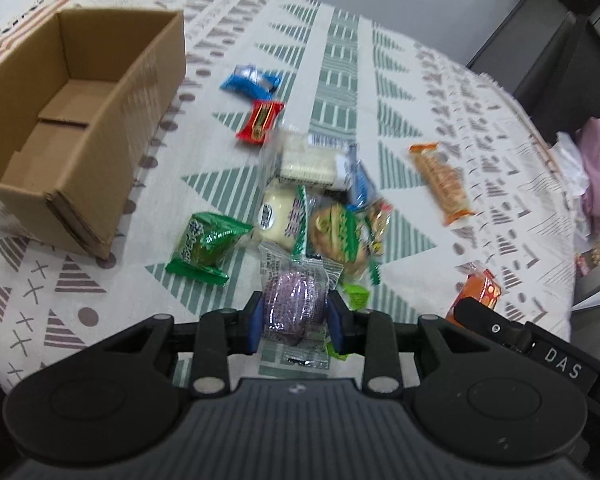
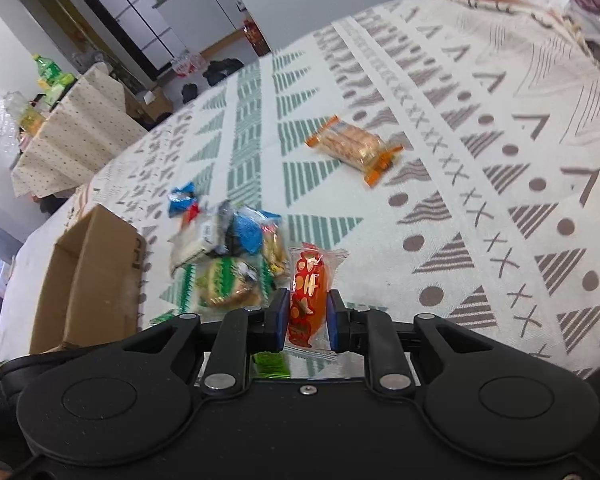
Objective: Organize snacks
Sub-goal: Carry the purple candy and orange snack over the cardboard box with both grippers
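Observation:
My left gripper [image 1: 295, 316] is shut on a clear-wrapped purple snack [image 1: 294, 304], held over the near edge of a snack pile [image 1: 320, 200]. My right gripper [image 2: 307, 316] is shut on an orange-red wrapped snack [image 2: 308, 296], just right of the pile [image 2: 228, 256]; this snack also shows in the left wrist view [image 1: 478, 288]. An open, empty cardboard box [image 1: 72, 120] stands at the left of the pile and shows in the right wrist view [image 2: 88, 276]. A green packet [image 1: 204, 246] lies between the box and the pile.
A long orange cracker pack [image 1: 442, 178] lies apart at the right, seen too in the right wrist view [image 2: 354, 146]. A blue packet [image 1: 252, 80] and a red packet [image 1: 260, 120] lie beyond the pile. The patterned tablecloth's edge [image 1: 556, 200] drops off at the right.

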### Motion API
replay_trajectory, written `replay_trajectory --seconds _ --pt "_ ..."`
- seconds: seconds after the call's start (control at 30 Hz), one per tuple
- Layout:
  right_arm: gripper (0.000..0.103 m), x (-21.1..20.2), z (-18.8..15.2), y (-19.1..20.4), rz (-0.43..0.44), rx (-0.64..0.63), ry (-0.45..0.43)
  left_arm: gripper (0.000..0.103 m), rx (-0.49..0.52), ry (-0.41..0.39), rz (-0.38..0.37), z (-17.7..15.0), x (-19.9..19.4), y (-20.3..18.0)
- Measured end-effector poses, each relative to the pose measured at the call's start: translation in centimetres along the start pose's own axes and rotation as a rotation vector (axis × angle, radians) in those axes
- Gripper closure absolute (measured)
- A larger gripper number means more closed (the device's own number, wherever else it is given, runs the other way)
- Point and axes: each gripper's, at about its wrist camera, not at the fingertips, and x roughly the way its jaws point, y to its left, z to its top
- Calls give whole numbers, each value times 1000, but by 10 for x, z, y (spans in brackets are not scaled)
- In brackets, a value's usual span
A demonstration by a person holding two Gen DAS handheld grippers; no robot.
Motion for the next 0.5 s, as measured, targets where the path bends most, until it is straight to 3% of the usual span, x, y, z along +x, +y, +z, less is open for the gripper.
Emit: replay_trajectory --seconds 0.5 --pt "83 -43 -4 43 23 -73 -90 71 -26 -144 -41 10 -62 24"
